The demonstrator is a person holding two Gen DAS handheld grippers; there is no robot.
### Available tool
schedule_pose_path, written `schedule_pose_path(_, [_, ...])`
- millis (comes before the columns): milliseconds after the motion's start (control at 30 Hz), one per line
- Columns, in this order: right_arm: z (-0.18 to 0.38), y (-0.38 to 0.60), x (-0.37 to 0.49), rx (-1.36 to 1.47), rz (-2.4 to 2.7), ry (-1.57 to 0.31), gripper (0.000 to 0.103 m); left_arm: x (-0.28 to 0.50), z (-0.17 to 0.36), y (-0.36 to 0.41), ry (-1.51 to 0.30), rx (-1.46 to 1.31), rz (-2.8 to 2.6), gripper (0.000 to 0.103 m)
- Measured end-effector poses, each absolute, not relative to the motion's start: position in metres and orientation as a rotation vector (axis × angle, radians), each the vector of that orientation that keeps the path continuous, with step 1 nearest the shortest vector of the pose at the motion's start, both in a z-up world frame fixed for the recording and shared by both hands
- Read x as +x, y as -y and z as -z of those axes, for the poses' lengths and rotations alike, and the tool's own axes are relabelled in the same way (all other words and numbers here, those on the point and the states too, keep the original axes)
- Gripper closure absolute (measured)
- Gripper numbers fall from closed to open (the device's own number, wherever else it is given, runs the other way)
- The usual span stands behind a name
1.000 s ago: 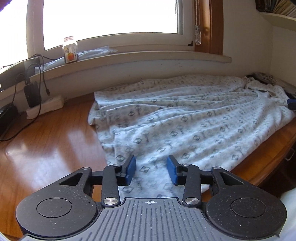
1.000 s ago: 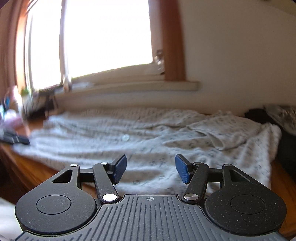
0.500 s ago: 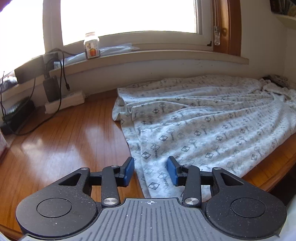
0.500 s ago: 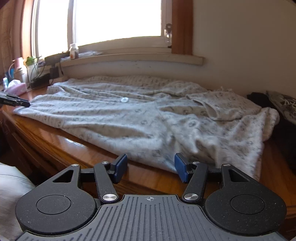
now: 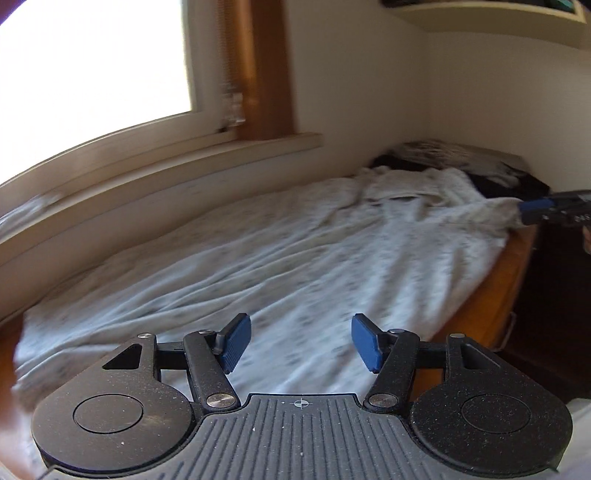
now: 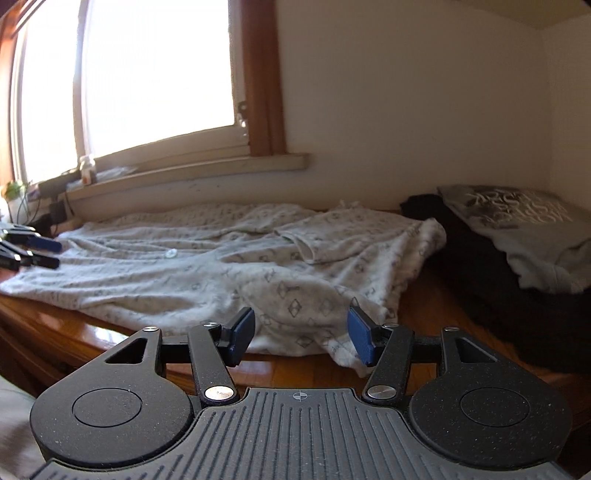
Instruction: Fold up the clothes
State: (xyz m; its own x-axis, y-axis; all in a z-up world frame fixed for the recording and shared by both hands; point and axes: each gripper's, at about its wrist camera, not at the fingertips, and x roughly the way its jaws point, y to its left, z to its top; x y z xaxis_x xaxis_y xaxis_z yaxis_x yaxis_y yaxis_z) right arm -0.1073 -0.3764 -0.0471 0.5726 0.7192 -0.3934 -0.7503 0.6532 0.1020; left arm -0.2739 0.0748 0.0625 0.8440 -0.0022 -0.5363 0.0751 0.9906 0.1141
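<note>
While the patterned nightshirt (image 6: pixel 229 273) lies spread across the desk (image 6: pixel 74 332), soft and limp, my left hand-held gripper (image 5: pixel 301 341) and right hand-held gripper (image 6: pixel 301 336) gape wide, empty; I'd pinch its near-edge corners.

This was a home, most likely a bedroom or study corner. A polished wooden desktop (image 6: pixel 436 306) ran beneath a bright window (image 6: pixel 155 74) at eleven o'clock, framed in warm brown wood, with a deep cream sill (image 6: pixel 207 168) along the wall. On the sill at ten o'clock stood a small jar (image 6: pixel 86 170), and at nine o'clock a potted plant (image 6: pixel 14 192) and dark cables and chargers (image 6: pixel 55 212). A patterned pale garment (image 6: pixel 258 258) lay spread across the desktop, with a pile of folded clothes (image 6: pixel 517 229) at two o'clock against plain cream walls. In the left wrist view, a shelf (image 5: pixel 480 18) hung high at one o'clock.
</note>
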Motion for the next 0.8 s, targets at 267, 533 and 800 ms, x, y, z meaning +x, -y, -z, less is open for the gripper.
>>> schedule_pose_path(267, [0.053,0.385,-0.1,-0.076,-0.808,-0.454,0.046,-0.239,-0.04,-0.004,-0.587,0.268,0.194,0.046])
schedule_pose_path(533, [0.062,0.392,-0.091,-0.022,-0.859,-0.499,0.05,-0.235,-0.032,-0.009,-0.613,0.26,0.208,0.062])
schedule_pose_path(800, [0.048,0.408,-0.081,0.024,-0.86,-0.449,0.098,-0.24,-0.044,-0.022,-0.58,0.208,0.233,0.098])
